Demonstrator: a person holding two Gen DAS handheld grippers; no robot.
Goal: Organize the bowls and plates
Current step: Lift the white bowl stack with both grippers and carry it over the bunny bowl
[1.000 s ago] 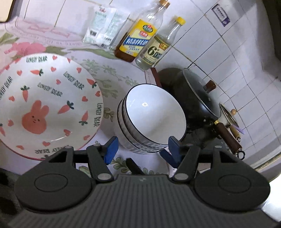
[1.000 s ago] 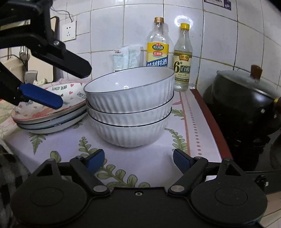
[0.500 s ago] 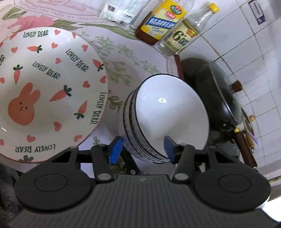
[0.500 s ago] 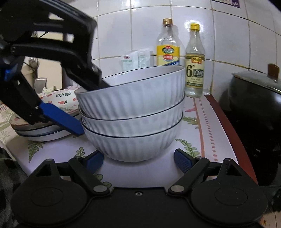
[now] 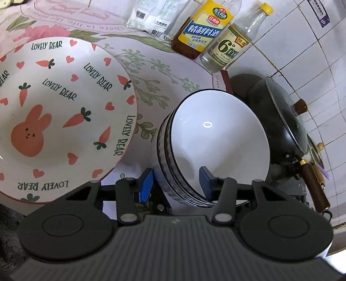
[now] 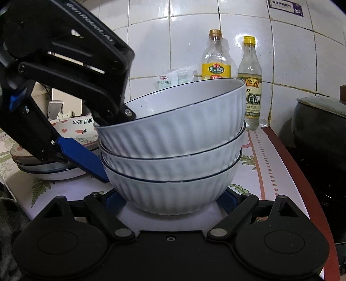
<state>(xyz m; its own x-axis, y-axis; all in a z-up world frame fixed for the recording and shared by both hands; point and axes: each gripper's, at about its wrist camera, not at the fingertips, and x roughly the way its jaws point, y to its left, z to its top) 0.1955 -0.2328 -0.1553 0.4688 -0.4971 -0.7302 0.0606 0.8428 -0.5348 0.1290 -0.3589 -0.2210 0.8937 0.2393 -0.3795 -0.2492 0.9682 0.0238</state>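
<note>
Three white ribbed bowls [image 6: 173, 149] sit nested in a stack on the tabletop [image 5: 164, 71], which wears a cloth printed with leaves. The top bowl [image 5: 218, 138] is tilted in the stack, its far rim higher than its near one in the right wrist view.

The left hand-held gripper [image 5: 176, 178] comes down on the stack's near-left rim. One blue finger is inside the top bowl, the other outside against the ribbed walls, so the rims lie between them. Its jaws have just been closing around those rims; whether the pads already press on the bowls I cannot tell. In the right wrist view the same left hand-held gripper [image 6: 112, 149] reaches in from the upper left, its outer blue finger [image 6: 84, 158] lying against the side of the lower bowls.

The right hand-held gripper [image 6: 170, 202] is spread wide and low, with the base of the bottom bowl between its fingers; any contact is hidden behind the bowl.

Left of the stack lies a plate [image 5: 58, 116] with a pink rabbit, carrots, hearts and "LOVELY BEAR", topping a small pile of plates [image 6: 45, 164]. Behind, against the tiled wall [image 6: 173, 39], stand two bottles [image 5: 218, 36] and some white packets [image 5: 151, 17]. To the right sits a dark lidded pot [image 5: 281, 121].
</note>
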